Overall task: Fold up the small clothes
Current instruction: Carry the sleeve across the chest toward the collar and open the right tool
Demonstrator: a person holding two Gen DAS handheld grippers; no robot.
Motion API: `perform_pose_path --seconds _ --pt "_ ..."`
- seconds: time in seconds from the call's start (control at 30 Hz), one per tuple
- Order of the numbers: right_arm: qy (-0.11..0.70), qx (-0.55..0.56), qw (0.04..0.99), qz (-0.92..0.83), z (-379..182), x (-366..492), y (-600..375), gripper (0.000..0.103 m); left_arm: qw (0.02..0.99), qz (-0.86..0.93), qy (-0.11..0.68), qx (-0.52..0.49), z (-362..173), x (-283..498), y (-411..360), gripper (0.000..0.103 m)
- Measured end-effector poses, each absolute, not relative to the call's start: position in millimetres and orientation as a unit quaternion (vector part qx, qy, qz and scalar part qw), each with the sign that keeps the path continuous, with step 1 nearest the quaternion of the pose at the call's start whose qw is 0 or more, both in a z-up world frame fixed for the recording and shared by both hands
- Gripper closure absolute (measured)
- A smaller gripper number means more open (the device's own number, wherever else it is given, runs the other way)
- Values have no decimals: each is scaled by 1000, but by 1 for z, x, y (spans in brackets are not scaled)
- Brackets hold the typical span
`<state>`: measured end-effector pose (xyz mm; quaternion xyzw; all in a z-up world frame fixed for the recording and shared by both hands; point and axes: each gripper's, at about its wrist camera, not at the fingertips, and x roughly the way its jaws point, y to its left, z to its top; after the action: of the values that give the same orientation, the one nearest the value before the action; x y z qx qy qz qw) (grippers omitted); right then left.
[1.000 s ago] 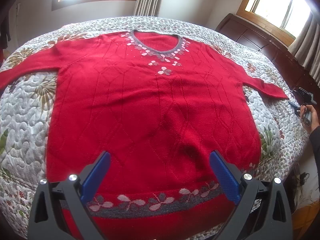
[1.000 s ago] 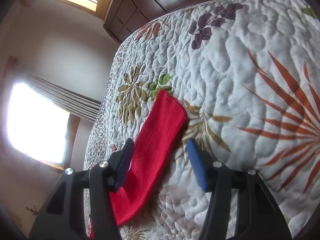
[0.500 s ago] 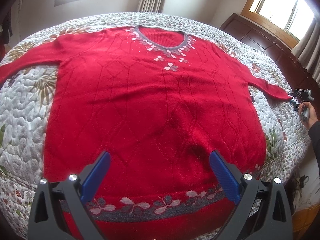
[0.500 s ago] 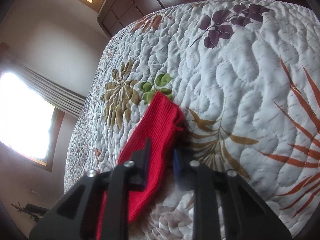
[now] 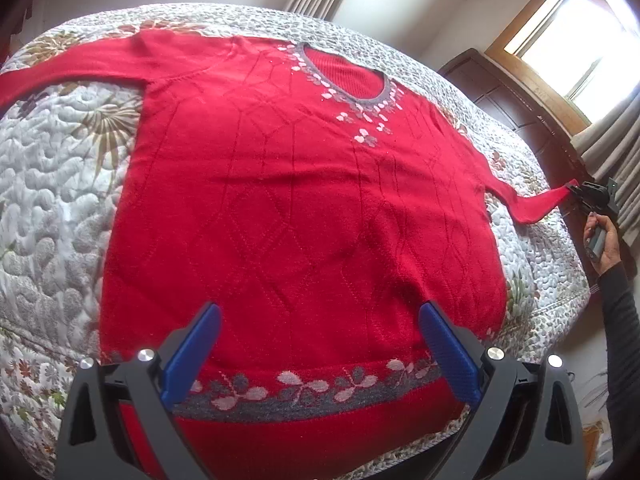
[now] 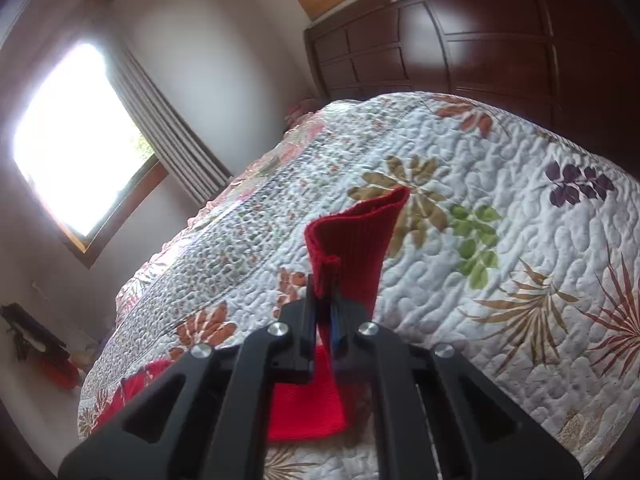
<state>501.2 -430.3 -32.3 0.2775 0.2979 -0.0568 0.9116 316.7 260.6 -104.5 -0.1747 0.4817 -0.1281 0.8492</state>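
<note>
Red knit sweater [image 5: 288,208] spread front-up on quilted floral bedspread [image 5: 52,184], neckline toward far side of bed, hem toward left wrist camera. Grey neckband with pale flower motifs; grey band with pink and grey flowers across hem. Body flat, faint cable pattern visible. One sleeve stretched out flat toward upper left of left wrist view.

Left gripper [image 5: 318,344] poised over hem region, blue pads [image 5: 192,354] spread wide apart, nothing between them. Contact with fabric: cannot tell.

Right gripper [image 6: 325,300] clamped on cuff of the other sleeve [image 6: 356,240]; jaws nearly together with red knit pinched between. Cuff raised off bedspread, standing up in a folded peak above the jaws, rest of sleeve trailing down beneath gripper. In left wrist view, same gripper at far right edge of bed, sleeve end drawn out to it in a taut line; hand [image 5: 602,240] in dark sleeve around gripper handle.

Dark wooden dresser [image 6: 460,40] past bed edge. Window [image 6: 76,140] with curtains [image 6: 172,136] on far wall.
</note>
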Motion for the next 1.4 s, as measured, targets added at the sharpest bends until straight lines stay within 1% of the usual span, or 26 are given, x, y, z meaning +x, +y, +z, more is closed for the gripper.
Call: perform_pose_path --seconds 0.2,0.37,0.5,0.63,0.83,0.93,1.1,1.27,1.3,1.37,1.4 --pt "291 220 931 -6 11 502 -362 99 853 -125 476 -175 -96 315 275 4" --pt "295 158 942 25 34 508 -293 99 844 -131 473 -216 -93 314 296 4" --pt "302 114 945 54 43 516 -233 99 853 -123 455 -226 -87 314 306 4" --pt "314 83 942 82 37 526 -174 99 848 -141 447 -249 -83 319 315 4" --pt "334 54 934 118 12 539 -82 99 846 -175 409 -294 -70 337 326 4" --pt "347 26 929 126 -9 544 -32 99 835 -188 407 -319 -67 354 331 4" --pt "375 -53 918 117 -68 549 49 99 810 -224 400 -366 -57 390 339 4" --pt "416 -124 894 107 -130 548 105 98 812 -229 398 -362 -45 434 337 4" --pt "424 -126 890 112 -138 547 109 97 813 -230 398 -357 -43 445 335 4" --pt "437 -107 883 135 -146 540 110 89 813 -235 403 -349 -40 463 330 4" --pt "438 -87 882 152 -147 536 105 80 811 -239 406 -347 -41 474 327 4"
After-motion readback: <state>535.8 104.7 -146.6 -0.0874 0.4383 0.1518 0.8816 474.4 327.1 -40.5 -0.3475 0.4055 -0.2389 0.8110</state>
